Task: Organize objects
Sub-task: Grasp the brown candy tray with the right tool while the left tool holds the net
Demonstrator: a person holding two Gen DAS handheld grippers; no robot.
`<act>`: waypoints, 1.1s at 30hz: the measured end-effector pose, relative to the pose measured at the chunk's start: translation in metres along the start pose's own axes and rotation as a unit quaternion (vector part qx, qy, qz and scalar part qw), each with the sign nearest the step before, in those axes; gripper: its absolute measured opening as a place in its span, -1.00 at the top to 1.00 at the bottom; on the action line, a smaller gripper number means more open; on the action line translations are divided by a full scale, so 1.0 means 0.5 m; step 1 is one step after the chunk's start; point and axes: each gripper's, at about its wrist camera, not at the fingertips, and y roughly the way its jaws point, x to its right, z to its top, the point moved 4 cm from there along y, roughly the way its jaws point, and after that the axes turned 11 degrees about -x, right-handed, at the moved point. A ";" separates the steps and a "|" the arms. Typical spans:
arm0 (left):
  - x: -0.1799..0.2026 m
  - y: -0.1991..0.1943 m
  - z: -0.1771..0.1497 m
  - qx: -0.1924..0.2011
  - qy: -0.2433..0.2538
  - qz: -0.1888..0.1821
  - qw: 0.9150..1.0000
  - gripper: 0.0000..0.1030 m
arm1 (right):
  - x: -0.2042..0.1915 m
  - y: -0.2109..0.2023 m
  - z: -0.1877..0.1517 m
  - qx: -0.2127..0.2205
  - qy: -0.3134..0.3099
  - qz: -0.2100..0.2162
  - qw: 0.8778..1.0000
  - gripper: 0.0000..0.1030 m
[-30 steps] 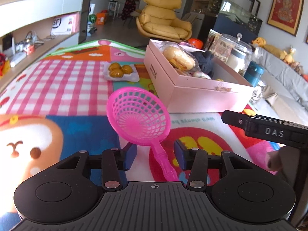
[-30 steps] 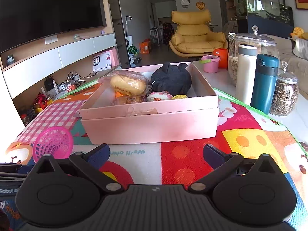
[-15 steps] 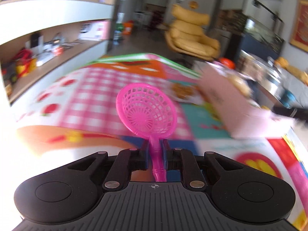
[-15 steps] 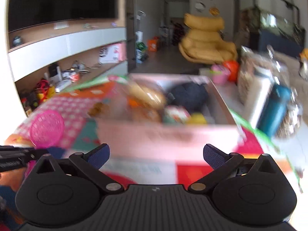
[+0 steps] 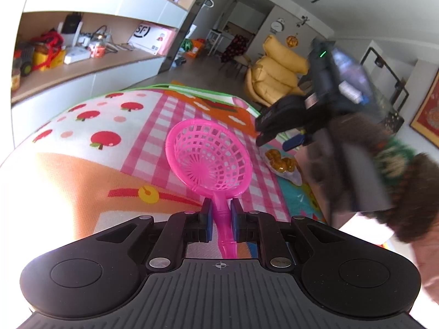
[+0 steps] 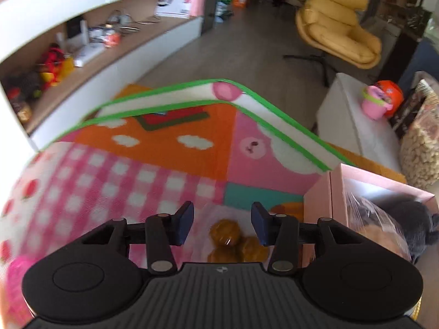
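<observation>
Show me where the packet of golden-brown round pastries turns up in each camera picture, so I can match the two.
Left wrist view: the packet of golden-brown round pastries lies right of centre on the colourful play mat, below the right gripper.
Right wrist view: it lies at bottom centre, under the open right gripper, left of the pink cardboard box.
Shared landmark: the yellow padded armchair.

Matte black ribbed body on the left gripper [image 5: 221, 216], with two round raised discs on rounded lobes, silver screw heads on the black linkage bars, a small crosshair mark at centre, and blue pads [image 5: 207, 219] on the jaws. Same black ribbed shell, discs, silver screws and dark blue pads [image 6: 184, 223] on the right gripper [image 6: 221, 224]. Brown fuzzy sleeve [image 5: 414, 192] with a green-and-cream patterned band right of the left gripper.
</observation>
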 end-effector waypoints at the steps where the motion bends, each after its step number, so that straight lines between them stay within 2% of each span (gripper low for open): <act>1: -0.001 -0.002 0.000 0.003 -0.002 -0.002 1.000 0.70 | 0.001 0.010 0.000 0.001 0.001 -0.003 1.000 0.12; 6: 0.000 -0.001 0.001 0.003 -0.006 -0.007 1.000 0.70 | 0.002 -0.007 -0.017 -0.001 -0.024 0.000 1.000 0.12; 10: -0.001 -0.001 0.002 0.002 -0.010 -0.008 1.000 0.70 | 0.002 -0.036 -0.066 -0.006 -0.047 0.022 0.999 0.12; 13: -0.002 0.001 0.004 -0.001 -0.010 -0.006 1.000 0.70 | 0.003 -0.072 -0.133 -0.008 -0.064 0.053 0.996 0.12; 17: 0.001 0.003 0.005 -0.006 -0.005 0.002 1.000 0.70 | 0.008 -0.131 -0.258 0.008 -0.104 0.094 0.990 0.11; 23: 0.015 0.005 0.004 -0.011 0.013 0.024 1.000 0.70 | 0.044 -0.200 -0.424 0.049 -0.146 0.111 0.982 0.09; 24: 0.018 0.004 0.003 -0.012 0.016 0.028 0.999 0.70 | 0.051 -0.209 -0.449 0.059 -0.154 0.107 0.981 0.07; 26: 0.026 0.003 -0.003 -0.015 0.022 0.036 0.999 0.70 | 0.068 -0.226 -0.496 0.080 -0.163 0.090 0.979 -0.16; 27: 0.032 0.002 -0.008 -0.016 0.026 0.039 0.999 0.70 | 0.078 -0.232 -0.515 0.084 -0.163 0.086 0.979 -0.40; 28: 0.039 0.001 -0.013 -0.020 0.030 0.039 0.999 0.70 | 0.091 -0.236 -0.530 0.087 -0.157 0.084 0.980 -0.53; 33: 0.081 -0.006 -0.053 -0.036 0.056 0.029 0.997 0.70 | 0.158 -0.235 -0.571 0.089 -0.115 0.080 0.986 -0.72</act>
